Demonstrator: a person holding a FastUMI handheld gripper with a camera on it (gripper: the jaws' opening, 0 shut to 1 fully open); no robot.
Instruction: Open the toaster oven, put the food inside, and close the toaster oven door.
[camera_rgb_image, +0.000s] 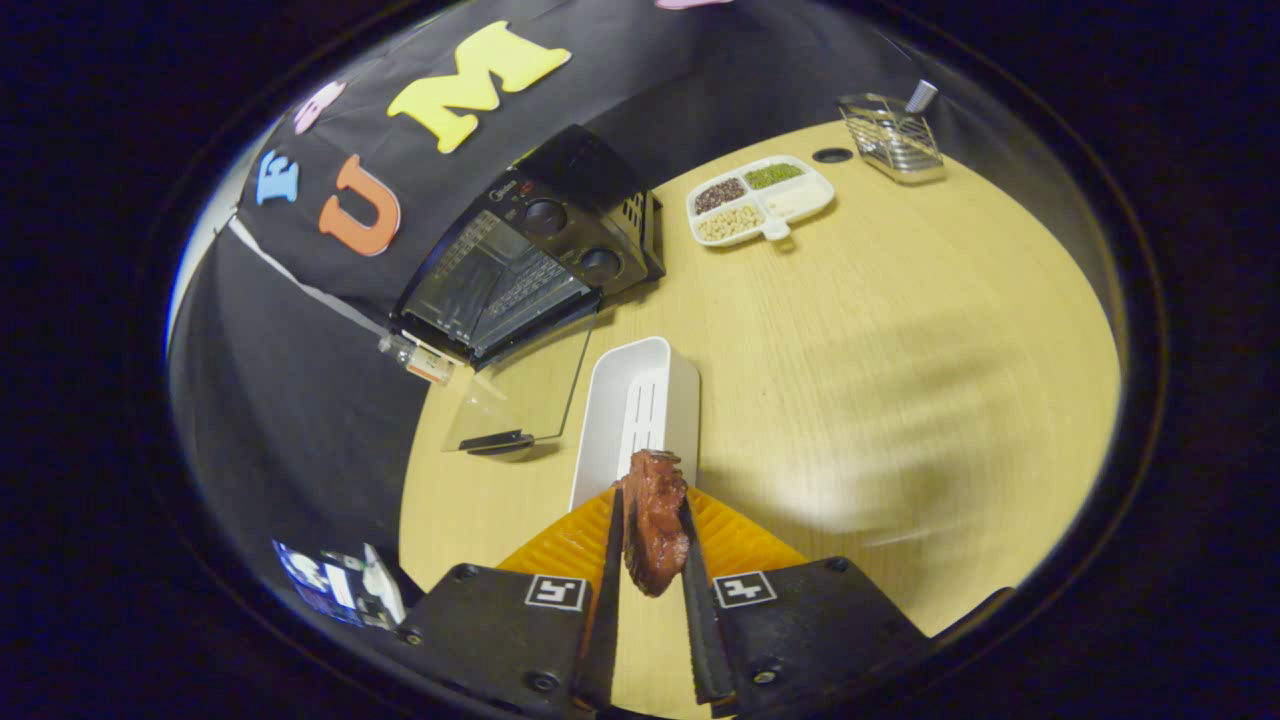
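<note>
Between the two dark, ridged fingers (612, 560) of the tool (652, 545), a glossy reddish-brown chunk of food (653, 520) is pinched from both sides and held above the pale wood-grain counter (900, 350). Just ahead of the fingertips lies a long white plastic tray (635, 410), rounded at its corners and slotted along its floor. Beyond it, toward the counter's far-left edge, stands the black toaster oven (530, 260), its glass door (520, 400) dropped flat and jutting out over the counter beside the tray; the wire rack shows inside. A wide bare stretch of counter opens to the right of the tray. Far across sit a white divided dish (760, 198) of grains and a wire metal holder (893, 140) near the back edge.
</note>
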